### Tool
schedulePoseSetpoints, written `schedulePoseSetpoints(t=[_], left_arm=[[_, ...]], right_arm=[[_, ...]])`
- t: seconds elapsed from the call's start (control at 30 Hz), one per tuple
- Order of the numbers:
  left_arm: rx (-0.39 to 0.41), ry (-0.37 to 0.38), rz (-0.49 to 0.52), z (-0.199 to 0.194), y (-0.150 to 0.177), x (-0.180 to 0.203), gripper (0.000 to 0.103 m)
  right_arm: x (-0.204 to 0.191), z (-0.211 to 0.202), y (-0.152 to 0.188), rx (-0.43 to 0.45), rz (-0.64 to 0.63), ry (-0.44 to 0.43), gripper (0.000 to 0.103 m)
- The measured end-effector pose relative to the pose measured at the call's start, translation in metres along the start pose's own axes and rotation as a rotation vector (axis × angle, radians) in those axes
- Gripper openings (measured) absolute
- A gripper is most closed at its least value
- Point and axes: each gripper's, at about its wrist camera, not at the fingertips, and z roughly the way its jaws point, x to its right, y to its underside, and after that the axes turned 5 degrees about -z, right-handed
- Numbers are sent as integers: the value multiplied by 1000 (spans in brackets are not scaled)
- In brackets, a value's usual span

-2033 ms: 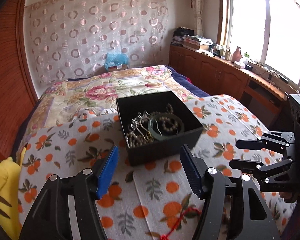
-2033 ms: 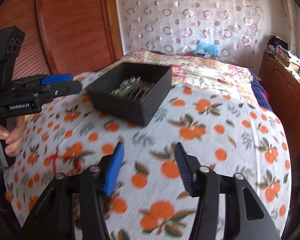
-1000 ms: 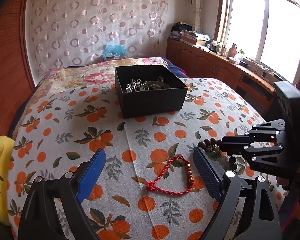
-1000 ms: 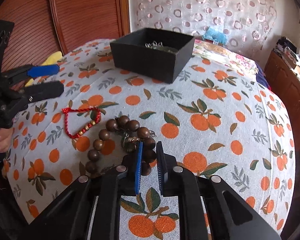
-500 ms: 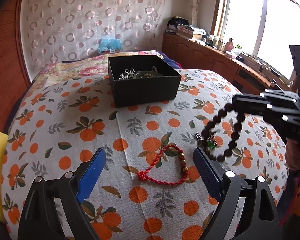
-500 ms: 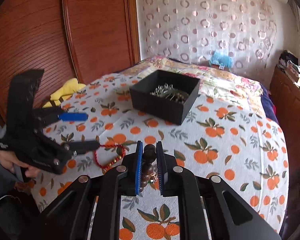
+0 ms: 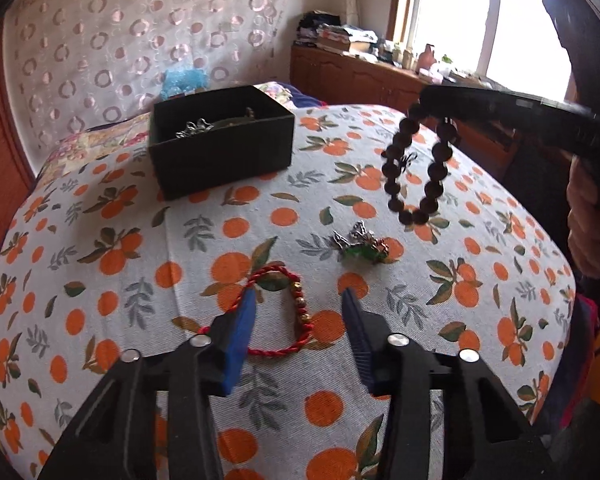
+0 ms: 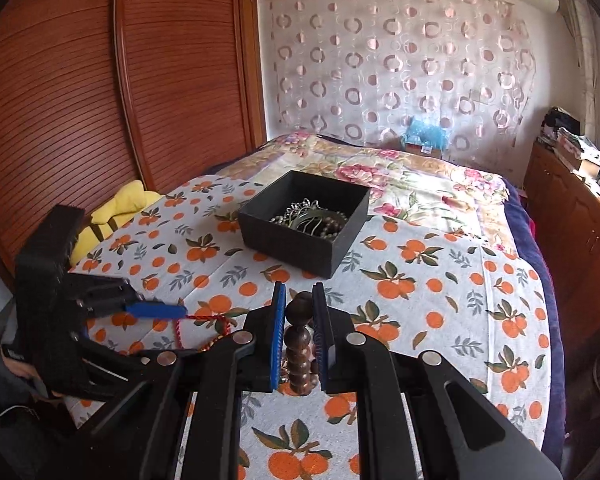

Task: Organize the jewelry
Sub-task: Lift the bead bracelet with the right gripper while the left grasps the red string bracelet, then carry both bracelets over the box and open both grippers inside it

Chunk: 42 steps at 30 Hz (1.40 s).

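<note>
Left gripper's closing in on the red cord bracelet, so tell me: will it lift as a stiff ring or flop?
Probably flop: the red cord bracelet lies flat in an uneven loop on the cloth. It looks thin and light. The gold beads sit on one side, so it may hang lopsided. The left gripper jaws are closing around it.

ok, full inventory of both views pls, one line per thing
box: 1, black, far on the cloth, jewelry inside
bead bracelet: 1, dark brown, hanging in the air from the right gripper
cord bracelet: 1, red with gold beads, on the cloth between the left fingers
charm: 1, green and silver, on the cloth under the beads
cloth: 1, white, orange print
left gripper: closing around the cord
right gripper: shut on beads
</note>
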Motion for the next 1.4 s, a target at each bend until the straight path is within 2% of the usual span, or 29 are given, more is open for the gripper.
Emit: schedulePoseSetpoints(t=[0.13, 0.2, 0.23, 0.27, 0.47, 0.6, 0.8, 1.13, 1.4], left_arm=[[-34, -14, 16, 14, 1, 4, 27], [-25, -33, 33, 15, 1, 6, 25], [-26, -38, 33, 15, 0, 6, 18], [-28, -37, 34, 16, 0, 6, 6], [7, -34, 31, 7, -3, 1, 6], [46, -19, 11, -6, -13, -6, 6], [102, -41, -4, -22, -34, -17, 6], [182, -85, -23, -41, -71, -40, 6], [199, -115, -41, -40, -88, -54, 6]], right_arm=[[2, -2, 0, 7, 4, 4, 15], [2, -2, 0, 8, 1, 8, 15], [2, -2, 0, 8, 2, 8, 15], [3, -2, 0, 9, 3, 9, 15], [8, 0, -1, 6, 10, 13, 15], [8, 4, -5, 6, 4, 21, 15], [13, 19, -17, -5, -9, 39, 15], [29, 47, -59, -8, -8, 55, 15], [34, 68, -97, 0, -8, 58, 15]])
